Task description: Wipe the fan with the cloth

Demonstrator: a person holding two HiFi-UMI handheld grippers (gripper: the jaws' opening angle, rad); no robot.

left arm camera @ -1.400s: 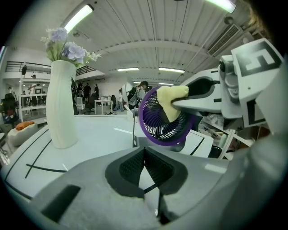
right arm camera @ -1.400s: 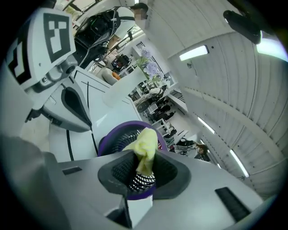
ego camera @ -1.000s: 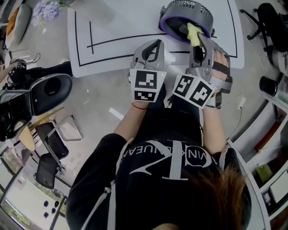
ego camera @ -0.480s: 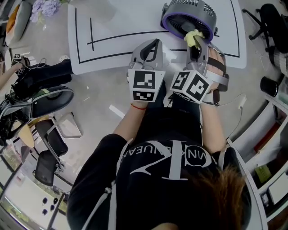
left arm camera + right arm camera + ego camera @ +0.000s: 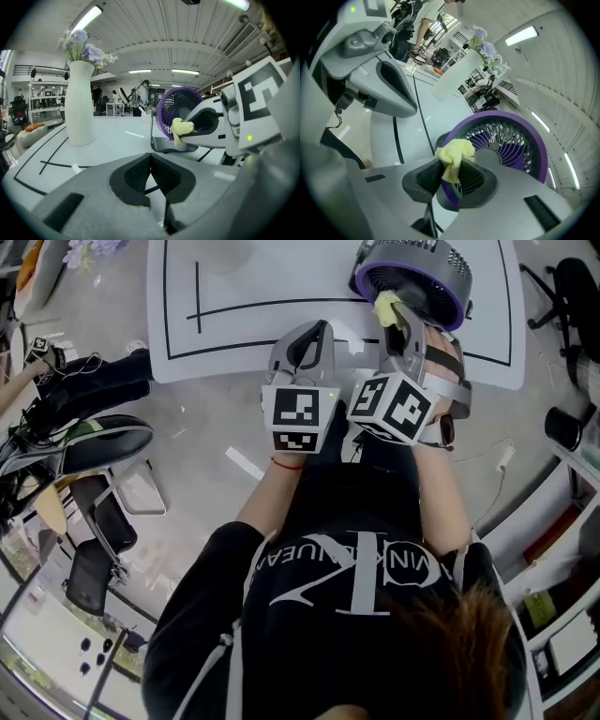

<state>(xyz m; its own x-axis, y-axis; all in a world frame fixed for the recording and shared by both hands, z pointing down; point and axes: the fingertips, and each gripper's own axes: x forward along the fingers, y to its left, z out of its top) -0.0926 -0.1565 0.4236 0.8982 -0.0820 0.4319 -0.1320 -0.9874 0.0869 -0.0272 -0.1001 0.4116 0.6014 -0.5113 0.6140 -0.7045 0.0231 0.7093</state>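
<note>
A purple-rimmed fan [image 5: 412, 277] stands on the white table [image 5: 262, 277], its grille [image 5: 506, 140] facing me. My right gripper [image 5: 392, 317] is shut on a bunched yellow cloth [image 5: 453, 157], whose wad [image 5: 386, 307] rests at the fan's lower left rim [image 5: 454, 136]. From the left gripper view the cloth [image 5: 180, 130] shows in front of the fan [image 5: 178, 112]. My left gripper [image 5: 315, 334] is shut with nothing in it, hovering over the table's near edge left of the fan.
A tall white vase of pale flowers [image 5: 78, 105] stands at the table's left. Black lines [image 5: 197, 296] mark the tabletop. On the floor to the left lie dark bags and a chair [image 5: 89, 451]. Office chairs [image 5: 562, 287] stand at the right.
Both grippers have shifted slightly toward the fan and lower. The cloth has slid from the fan's front face down to its lower left rim.
</note>
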